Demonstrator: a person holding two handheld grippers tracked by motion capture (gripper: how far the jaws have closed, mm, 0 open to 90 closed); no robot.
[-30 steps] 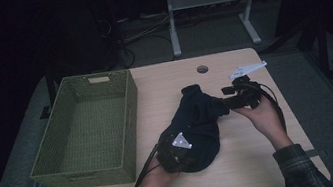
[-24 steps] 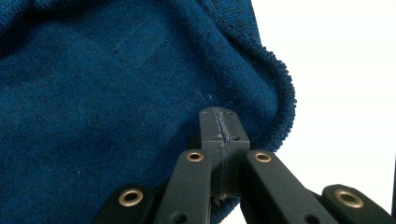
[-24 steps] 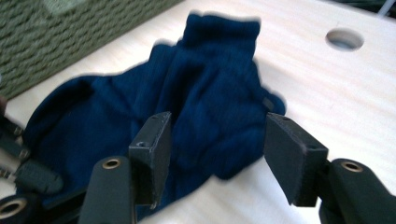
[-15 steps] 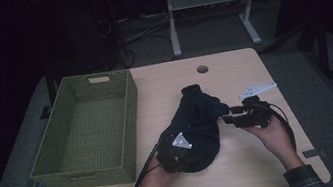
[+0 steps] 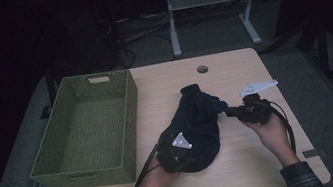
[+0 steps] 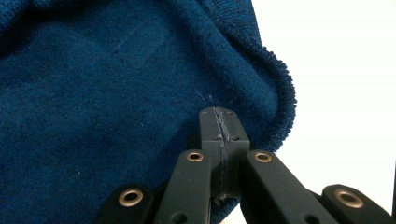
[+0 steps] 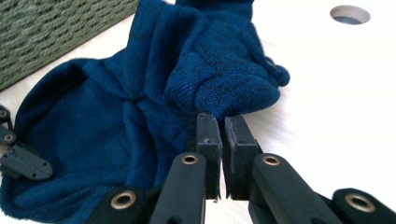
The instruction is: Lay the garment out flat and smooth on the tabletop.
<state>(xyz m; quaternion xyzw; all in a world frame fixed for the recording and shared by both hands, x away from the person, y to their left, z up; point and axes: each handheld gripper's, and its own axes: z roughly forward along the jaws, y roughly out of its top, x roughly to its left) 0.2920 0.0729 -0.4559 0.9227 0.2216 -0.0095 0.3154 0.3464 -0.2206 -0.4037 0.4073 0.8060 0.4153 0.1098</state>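
Observation:
A dark blue knit garment (image 5: 199, 118) lies crumpled on the wooden table (image 5: 252, 171). My left gripper (image 5: 178, 147) rests on its near left part, grey plate up. In the left gripper view its jaws (image 6: 219, 116) are pressed together on the blue cloth (image 6: 93, 93) beside a curled hem. My right gripper (image 5: 231, 111) lies low at the garment's right side, pointing left. Its jaws (image 7: 220, 119) have just been closing and stand a sliver apart, nipping the lower edge of a bulging fold (image 7: 224, 88).
A green woven basket (image 5: 130, 114) stands empty at the table's left, close to the garment, and its wall (image 7: 56, 28) also shows in the right gripper view. A round cable hole (image 5: 202, 69) sits at the table's far middle. Desk legs and cables lie beyond.
My right gripper has come down and nearer to the person, onto the garment's right edge, and its jaws have closed there. The left gripper and the garment's bulk have stayed put.

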